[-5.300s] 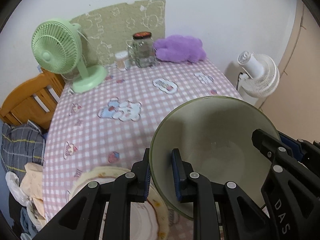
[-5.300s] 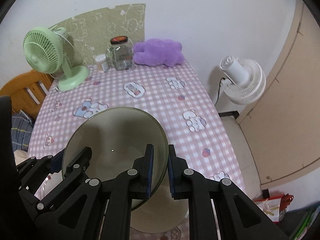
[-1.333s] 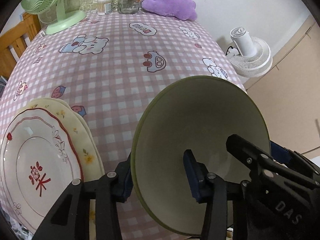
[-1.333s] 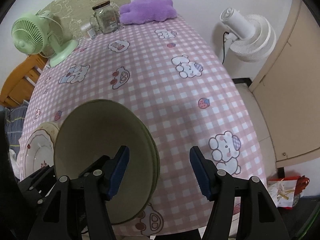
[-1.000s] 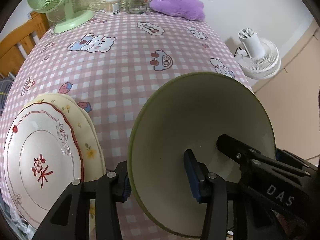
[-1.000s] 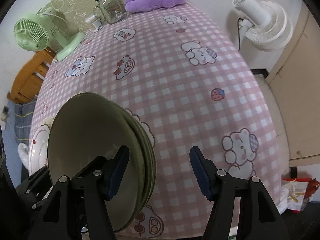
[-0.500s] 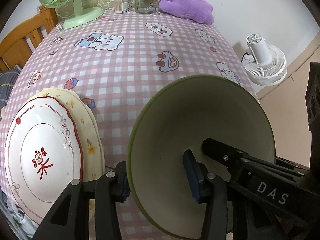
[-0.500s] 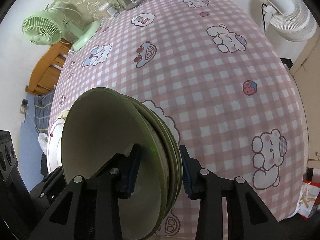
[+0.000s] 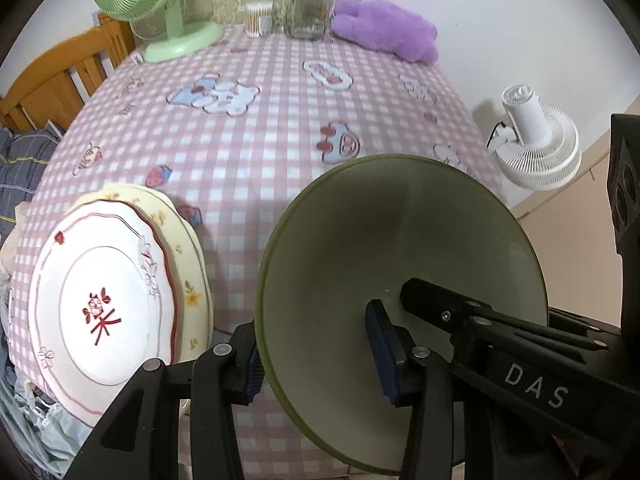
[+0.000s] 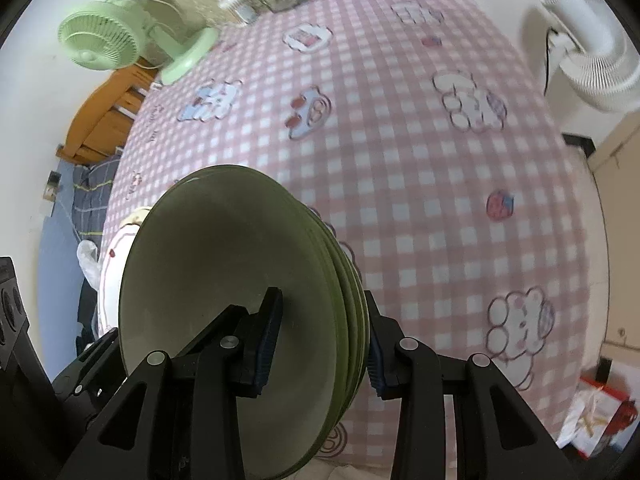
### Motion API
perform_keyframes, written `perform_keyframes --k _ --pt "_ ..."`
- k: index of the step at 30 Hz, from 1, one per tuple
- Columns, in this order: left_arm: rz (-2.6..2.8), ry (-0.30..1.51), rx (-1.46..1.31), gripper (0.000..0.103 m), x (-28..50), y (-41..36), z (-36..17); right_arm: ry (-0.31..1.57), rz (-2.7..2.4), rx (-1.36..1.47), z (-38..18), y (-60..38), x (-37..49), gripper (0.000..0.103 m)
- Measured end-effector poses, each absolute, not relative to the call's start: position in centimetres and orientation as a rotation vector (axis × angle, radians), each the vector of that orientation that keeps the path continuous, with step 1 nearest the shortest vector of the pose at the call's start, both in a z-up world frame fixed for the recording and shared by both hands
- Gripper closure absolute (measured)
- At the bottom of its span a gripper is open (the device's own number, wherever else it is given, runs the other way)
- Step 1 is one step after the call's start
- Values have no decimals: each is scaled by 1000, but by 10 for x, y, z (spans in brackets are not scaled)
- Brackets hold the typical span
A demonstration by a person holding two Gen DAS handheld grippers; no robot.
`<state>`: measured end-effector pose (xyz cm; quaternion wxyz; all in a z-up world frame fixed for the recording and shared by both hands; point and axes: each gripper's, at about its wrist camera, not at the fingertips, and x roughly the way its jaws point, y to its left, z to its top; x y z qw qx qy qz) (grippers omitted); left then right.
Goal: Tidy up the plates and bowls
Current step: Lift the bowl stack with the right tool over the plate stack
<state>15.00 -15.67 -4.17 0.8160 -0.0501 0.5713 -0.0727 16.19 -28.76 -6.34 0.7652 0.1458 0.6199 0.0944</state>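
A stack of green bowls point(image 9: 400, 240) sits at the near edge of the pink checked table point(image 9: 260, 128); it also shows in the right wrist view point(image 10: 224, 280). My left gripper point(image 9: 316, 356) straddles its near-left rim with a wide gap, one pad outside and one inside. My right gripper point(image 10: 324, 340) is closed on the stacked rims, one pad inside the top bowl, the other against the outer bowls. Two stacked plates point(image 9: 104, 292), white with red trim on a yellow one, lie to the left.
A green fan point(image 9: 160, 8), a glass jar point(image 9: 308, 8), a small cotton-swab container point(image 9: 256, 20) and a purple plush point(image 9: 384, 36) stand at the far edge. A white floor fan point(image 9: 536, 144) is off the right side. A wooden bed frame point(image 9: 60, 80) is at left.
The stack of bowls now rests near the table's front edge. My right gripper opened, came in around the stacked rims and closed on them. My left gripper opened and stays open.
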Motion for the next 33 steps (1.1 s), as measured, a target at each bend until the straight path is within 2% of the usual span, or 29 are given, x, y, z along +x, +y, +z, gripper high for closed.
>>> perform_keyframes --k 12,33 --pt "-128 1177 -126 59 144 -138 -13 1321 227 311 -32 -272 159 62" --pt "-203 1141 -124 59 145 -16 1 1286 155 309 -14 -154 158 62"
